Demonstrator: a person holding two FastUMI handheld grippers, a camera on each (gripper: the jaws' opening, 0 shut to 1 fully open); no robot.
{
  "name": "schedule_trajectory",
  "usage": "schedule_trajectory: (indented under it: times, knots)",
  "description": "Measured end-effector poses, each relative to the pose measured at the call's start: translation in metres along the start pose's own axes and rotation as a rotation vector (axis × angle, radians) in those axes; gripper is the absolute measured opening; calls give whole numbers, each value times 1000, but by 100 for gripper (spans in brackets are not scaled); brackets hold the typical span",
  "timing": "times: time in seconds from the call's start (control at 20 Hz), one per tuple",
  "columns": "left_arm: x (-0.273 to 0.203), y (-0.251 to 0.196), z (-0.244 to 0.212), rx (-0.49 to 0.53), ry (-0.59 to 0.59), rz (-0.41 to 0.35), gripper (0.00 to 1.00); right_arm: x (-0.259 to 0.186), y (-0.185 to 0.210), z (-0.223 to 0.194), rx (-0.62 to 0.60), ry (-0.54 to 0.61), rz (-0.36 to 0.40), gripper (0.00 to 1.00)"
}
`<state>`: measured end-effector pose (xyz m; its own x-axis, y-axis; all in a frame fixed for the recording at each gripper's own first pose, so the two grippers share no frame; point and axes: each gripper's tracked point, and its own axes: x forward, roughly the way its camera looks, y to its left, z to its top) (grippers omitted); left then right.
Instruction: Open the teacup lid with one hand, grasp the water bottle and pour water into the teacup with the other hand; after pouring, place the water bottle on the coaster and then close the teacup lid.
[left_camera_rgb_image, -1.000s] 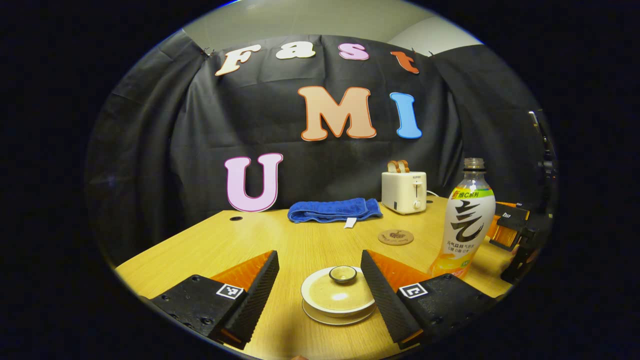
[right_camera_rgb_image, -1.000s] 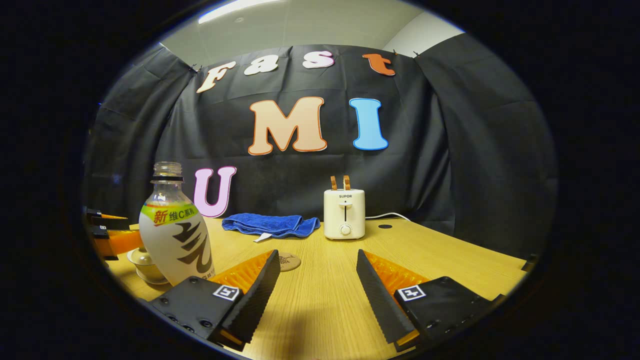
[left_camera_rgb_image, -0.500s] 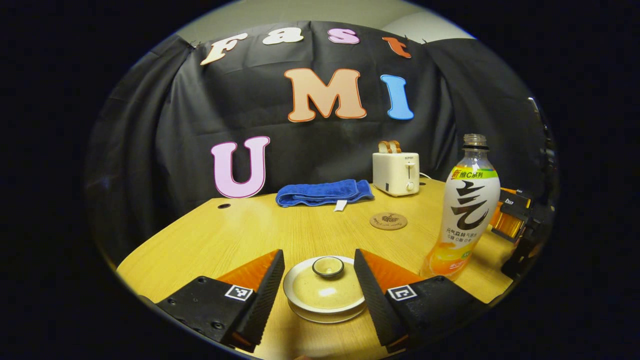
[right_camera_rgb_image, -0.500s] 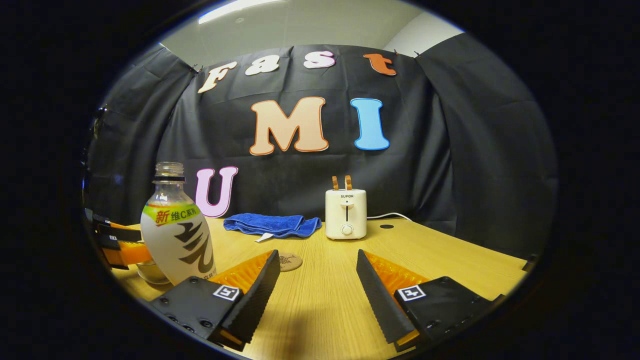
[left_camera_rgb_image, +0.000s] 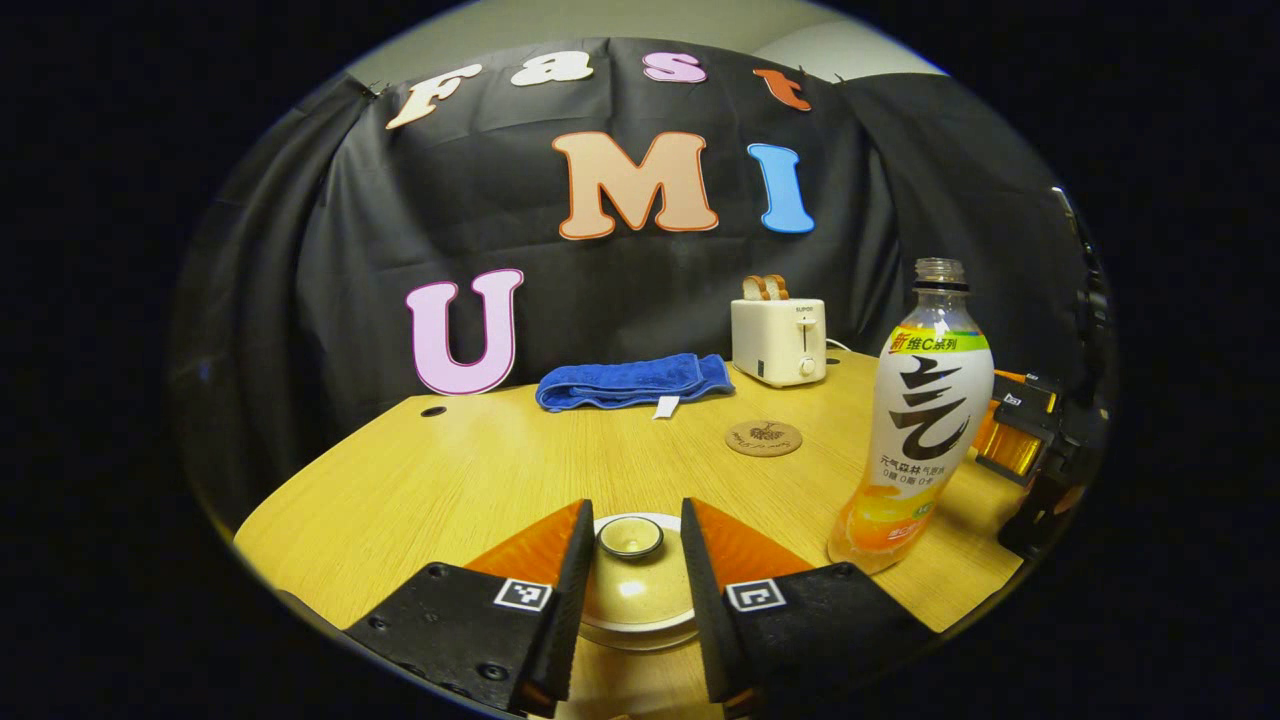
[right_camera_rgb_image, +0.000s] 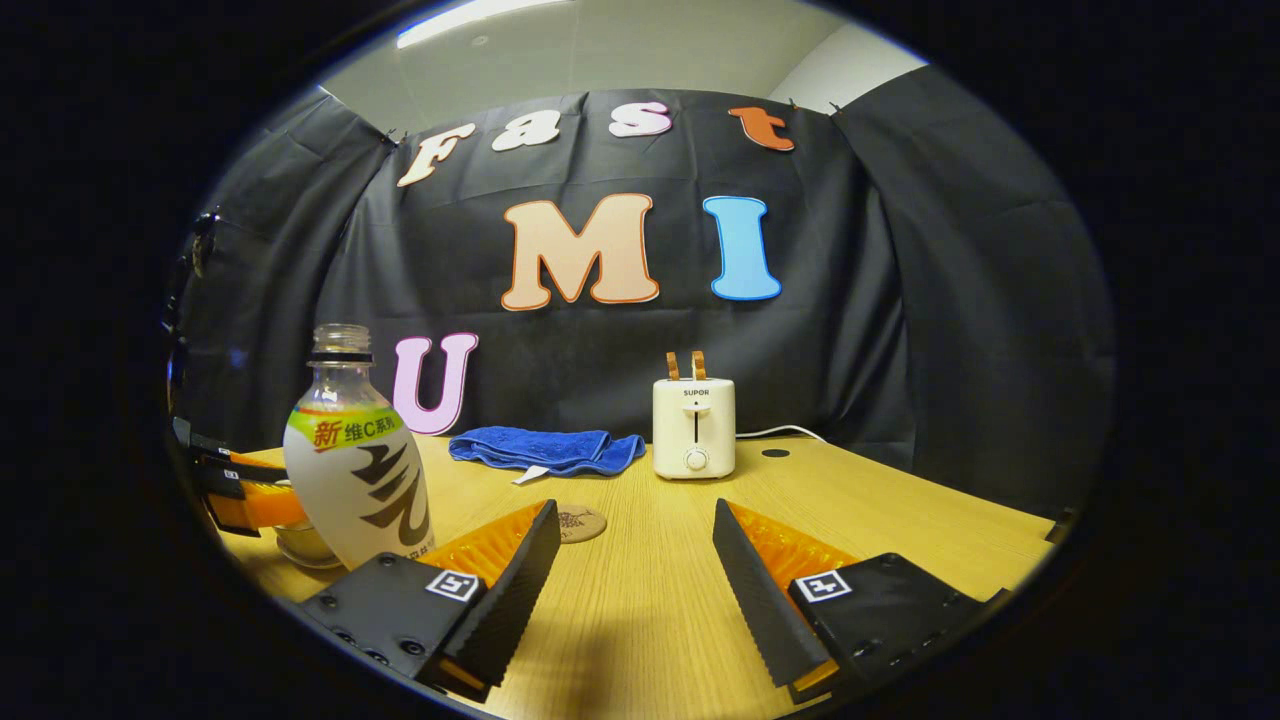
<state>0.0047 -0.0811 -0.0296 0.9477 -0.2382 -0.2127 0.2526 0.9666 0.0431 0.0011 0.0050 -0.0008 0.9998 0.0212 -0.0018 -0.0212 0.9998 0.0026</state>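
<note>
On the wooden table (left_camera_rgb_image: 450, 480) in the booth, the left gripper (left_camera_rgb_image: 632, 535) stood low over the lidded teacup (left_camera_rgb_image: 638, 600), its two fingers (left_camera_rgb_image: 570, 590) drawn in on either side of the lid's small round knob (left_camera_rgb_image: 630, 537). A narrow gap showed on each side of the knob, so whether the fingers actually pressed it could not be told. The lid (left_camera_rgb_image: 640, 590) sat on the cup, and the cup rested on its saucer (left_camera_rgb_image: 640, 635).

Just to the right of the cup, in the left gripper view, the water bottle (left_camera_rgb_image: 915, 420) stood upright with no cap, orange liquid showing in its lower part. The round coaster (left_camera_rgb_image: 763, 438) lay bare farther back on the table, between the cup and the toaster (left_camera_rgb_image: 779, 341), which had two slices of bread standing in its slots. A folded blue towel (left_camera_rgb_image: 630, 381) lay near the wall, left of the toaster.

The right gripper (right_camera_rgb_image: 630, 545) hung with its fingers (right_camera_rgb_image: 520, 580) wide apart over bare tabletop, holding nothing. In the right gripper view the bottle (right_camera_rgb_image: 358, 470) stood to its left, with the coaster (right_camera_rgb_image: 578, 523) just beyond its left finger. The left gripper (right_camera_rgb_image: 235, 490) showed behind the bottle, at the far left edge.
</note>
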Motion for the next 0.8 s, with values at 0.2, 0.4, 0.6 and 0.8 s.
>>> schedule_trajectory:
  times: [0.2, 0.4, 0.6, 0.8]
  knots:
    - [3, 2, 1, -3, -12, 8, 29, 0, 0, 0, 0, 1, 0, 98]
    - [3, 4, 4, -34, -41, 11, 25, -1, 4, 0, 1, 2, 22, 98]
    - [1, 8, 6, -43, -56, 24, 24, -8, 4, 0, 7, 6, 32, 98]
    - [-5, 17, 16, -43, -87, 54, 24, -22, 13, -3, 33, 28, 87, 98]
